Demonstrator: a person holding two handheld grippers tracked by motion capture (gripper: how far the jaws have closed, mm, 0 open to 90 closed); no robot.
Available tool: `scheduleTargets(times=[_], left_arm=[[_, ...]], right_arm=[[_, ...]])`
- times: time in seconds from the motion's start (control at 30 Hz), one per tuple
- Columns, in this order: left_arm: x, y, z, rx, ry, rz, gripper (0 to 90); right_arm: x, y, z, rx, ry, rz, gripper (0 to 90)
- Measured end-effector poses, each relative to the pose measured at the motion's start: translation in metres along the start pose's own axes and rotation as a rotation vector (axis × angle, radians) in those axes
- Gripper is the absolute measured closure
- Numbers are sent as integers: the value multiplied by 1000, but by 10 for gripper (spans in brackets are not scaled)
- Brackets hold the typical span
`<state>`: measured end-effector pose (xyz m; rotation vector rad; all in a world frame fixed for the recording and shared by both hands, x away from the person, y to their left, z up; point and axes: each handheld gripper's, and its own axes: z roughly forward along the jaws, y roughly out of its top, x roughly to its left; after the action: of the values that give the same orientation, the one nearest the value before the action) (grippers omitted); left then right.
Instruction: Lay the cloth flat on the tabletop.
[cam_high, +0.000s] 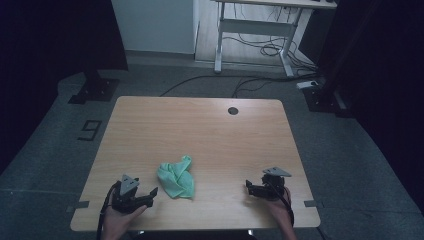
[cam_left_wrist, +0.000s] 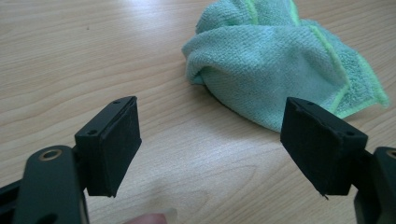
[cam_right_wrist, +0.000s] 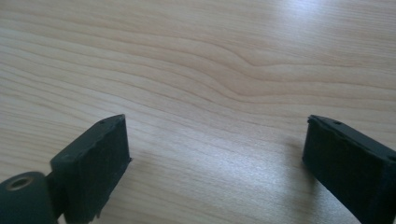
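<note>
So we've got a crumpled green cloth (cam_high: 176, 178) lying on the wooden counter (cam_high: 200, 130), a bit left of the middle and toward the near edge. From the high view our left gripper (cam_high: 151, 192) sits just to the cloth's left, near it but not touching, with its tips pointing toward the cloth. Our right gripper (cam_high: 248, 186) is over on the other side — well apart from the cloth, also down near the front edge, tips pointing inward.

In the left gripper view the jaws stand wide with nothing between them but bare wood, and the cloth (cam_left_wrist: 280, 65) is bunched up just ahead, off to the right, partly behind the right jaw. You can see a lighter green trim along its edges.

The right gripper view is plain wood grain — jaws spread wide there too, nothing between them.

Past the counter there's a white desk frame (cam_high: 255, 30) with cables (cam_high: 260, 50) on the floor.
</note>
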<state>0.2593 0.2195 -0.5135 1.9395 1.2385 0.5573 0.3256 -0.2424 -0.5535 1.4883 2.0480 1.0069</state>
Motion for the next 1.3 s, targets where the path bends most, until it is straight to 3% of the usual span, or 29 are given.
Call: scheduleTargets(times=[0.2,0.3,0.73,0.97,1.3], left_arm=[[-1,1,-1,-5,5,-1,208],[-1,1,-3,-8,6,-6,213],[-4,3,-3,-11,-5,-5,222],[-8,7,-4,-13,-13,4,223],[-14,15,-4,-20,-23,24,224]], right_arm=[[-2,2,-11,-71,-21,10,140],[-3,1,-12,-79,-21,26,156],[5,4,-17,-110,-9,7,210],[15,10,-24,-151,3,-15,238],[40,25,-21,-168,48,-67,257]])
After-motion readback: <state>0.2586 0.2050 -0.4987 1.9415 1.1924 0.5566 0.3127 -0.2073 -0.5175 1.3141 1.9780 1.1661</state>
